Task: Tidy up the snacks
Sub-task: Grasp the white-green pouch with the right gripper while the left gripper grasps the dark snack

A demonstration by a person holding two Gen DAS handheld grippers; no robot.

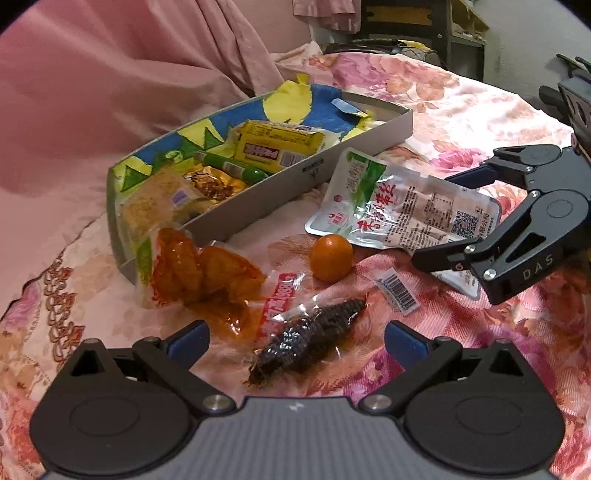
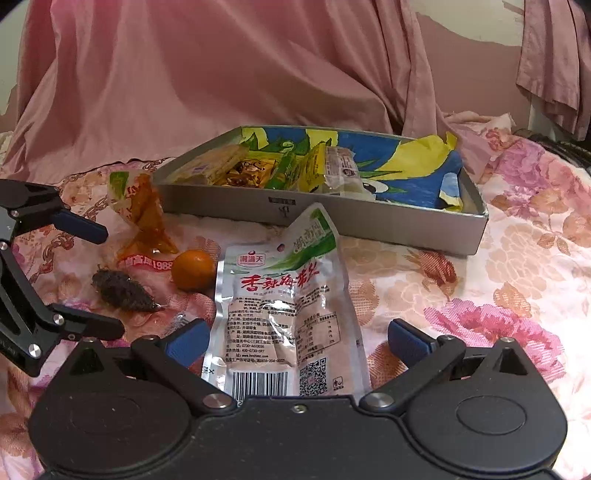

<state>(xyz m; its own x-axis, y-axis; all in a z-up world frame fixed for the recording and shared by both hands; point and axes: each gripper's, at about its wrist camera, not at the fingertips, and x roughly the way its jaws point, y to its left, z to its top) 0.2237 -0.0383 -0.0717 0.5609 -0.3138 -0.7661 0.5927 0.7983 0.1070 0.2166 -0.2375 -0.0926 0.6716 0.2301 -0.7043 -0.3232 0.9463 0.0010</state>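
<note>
A grey box (image 1: 258, 195) (image 2: 369, 221) lined with blue and yellow paper holds several snack packets on a floral sheet. In front of it lie a silver seaweed packet (image 1: 399, 206) (image 2: 284, 306), a small orange fruit (image 1: 330, 257) (image 2: 192, 269), a red-orange sauced snack packet (image 1: 199, 273) (image 2: 144, 221) and a dark snack in clear wrap (image 1: 306, 339) (image 2: 122, 291). My left gripper (image 1: 295, 339) (image 2: 99, 277) is open, its fingers on either side of the dark snack. My right gripper (image 2: 295, 339) (image 1: 454, 218) is open, straddling the near end of the silver packet.
The floral bedsheet (image 2: 498, 277) spreads to the right of the box. Pink draped fabric (image 2: 221, 74) rises behind the box. A dark metal shelf (image 1: 424, 29) stands at the far right past the bed's edge.
</note>
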